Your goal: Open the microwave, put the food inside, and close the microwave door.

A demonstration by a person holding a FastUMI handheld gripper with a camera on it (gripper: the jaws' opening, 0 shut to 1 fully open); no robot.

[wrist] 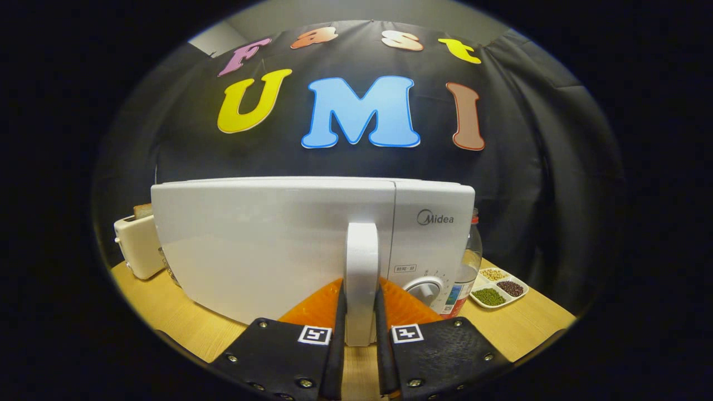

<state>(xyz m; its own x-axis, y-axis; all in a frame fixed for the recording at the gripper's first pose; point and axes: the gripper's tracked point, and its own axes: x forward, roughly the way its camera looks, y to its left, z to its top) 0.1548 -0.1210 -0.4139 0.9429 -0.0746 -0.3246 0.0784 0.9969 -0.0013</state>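
**Handle in the grip, door not yet swung**

Jaws stand nearly shut, one finger pressed to each side of the upright handle (361, 278) on the door (267, 245); the gripper (361, 340) thus has hold of the handle low down, near its foot. Behind it the microwave (429, 234) sits on the table (172, 317), door closed or very nearly so; its dial (426, 289) lies just right of the handle.

By my judgement the handle is stiff, smooth plastic, slippery enough that a pull should run straight out along the door's swing rather than twisting; the low hold gives less leverage than a hold at mid-height, though it looks secure. The door itself seems light but latched, so a firm first tug is likely needed; the oven may slide on the wood if the pull is abrupt.

Room is mixed. A toaster (136, 245) stands close at the left, partly behind the door's far edge; hinges probably sit on that side, so the door may sweep toward it. Right of the oven a bottle (465, 273) touches or nearly touches the casing; beyond it a dish (497, 288) of beans lies near the table's edge. Whether that dish is the food I cannot tell. Bare table lies in front, toward the fingers.
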